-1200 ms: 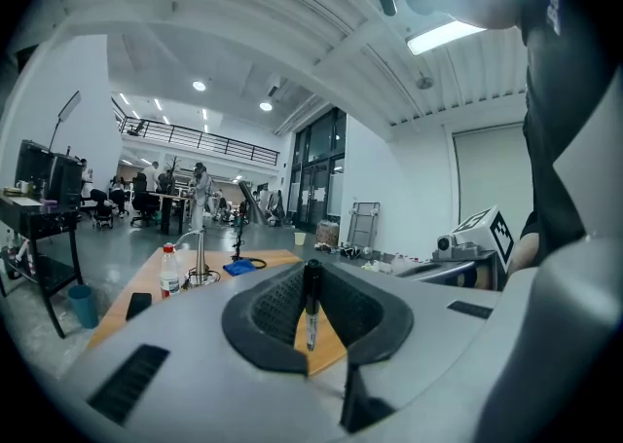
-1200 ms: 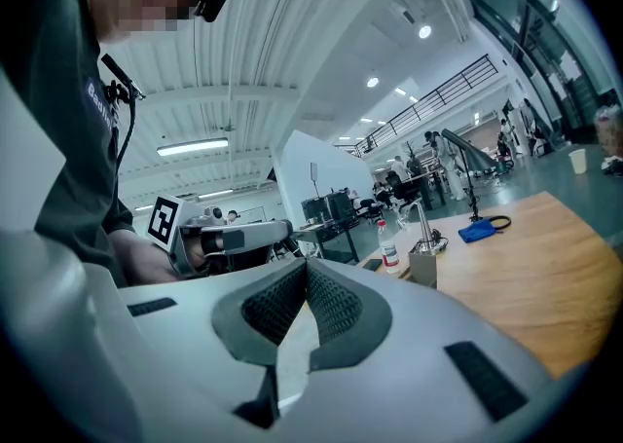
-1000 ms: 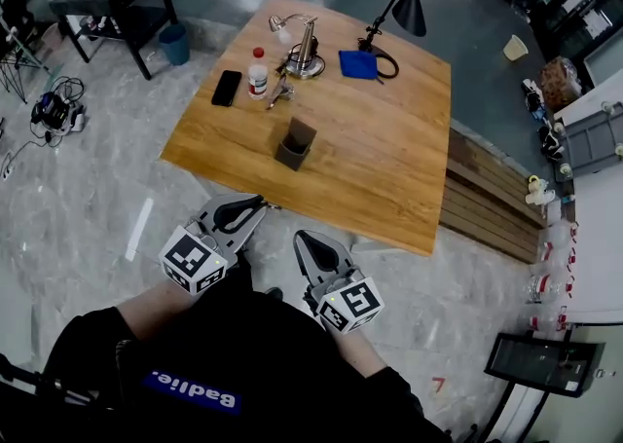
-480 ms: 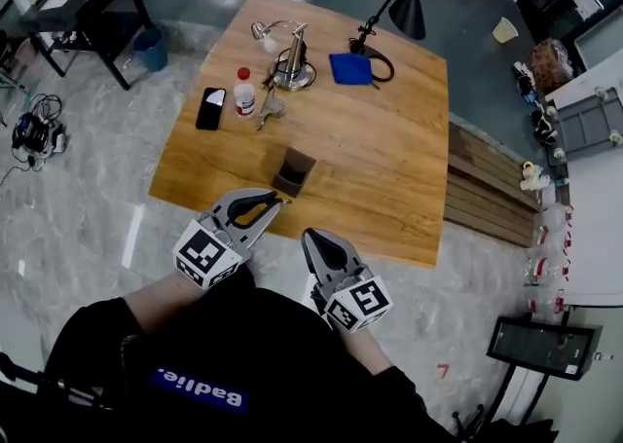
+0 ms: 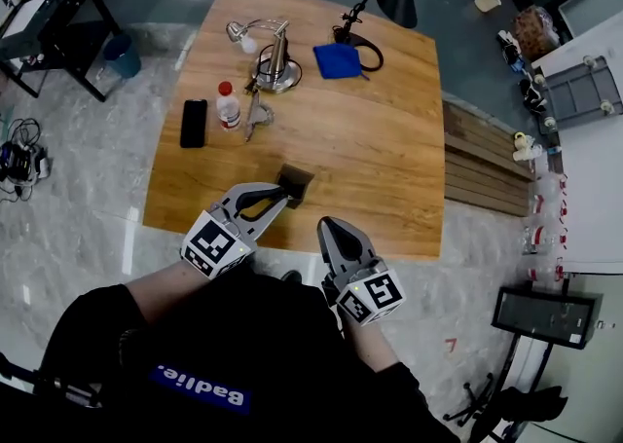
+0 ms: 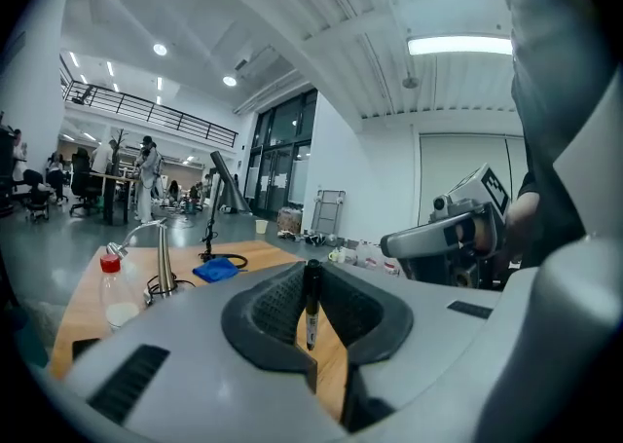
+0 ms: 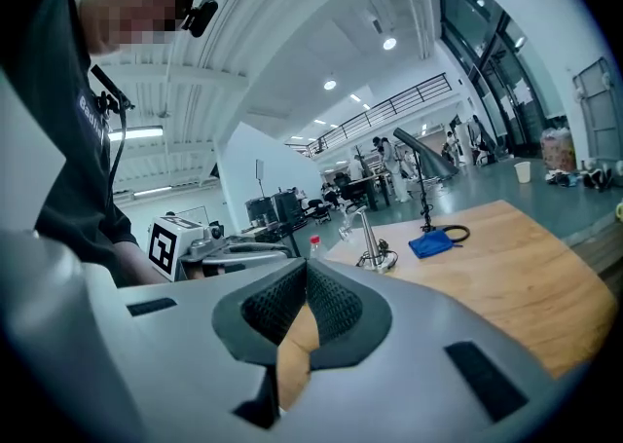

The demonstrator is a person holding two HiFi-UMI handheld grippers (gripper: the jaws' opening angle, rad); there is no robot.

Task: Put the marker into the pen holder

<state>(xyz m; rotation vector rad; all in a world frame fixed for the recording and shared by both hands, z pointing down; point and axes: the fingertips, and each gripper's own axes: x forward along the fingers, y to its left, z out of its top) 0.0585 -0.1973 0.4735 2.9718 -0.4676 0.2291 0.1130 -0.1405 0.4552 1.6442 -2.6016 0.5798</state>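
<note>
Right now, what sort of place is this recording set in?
Probably a large open lab or workshop hall: a railed mezzanine, people standing in the background, and a wooden table on a polished floor.

The marker [image 6: 311,300] is black with a pale band. The left gripper [image 5: 280,197] and right gripper [image 5: 325,228] are grey, with black pads and black-and-white square-patterned cubes. The table [image 5: 380,168] is honey-brown wood grain. The pen holder [image 5: 294,181] is dark, the cloth [image 5: 337,59] blue and the phone [image 5: 194,123] black.
</note>
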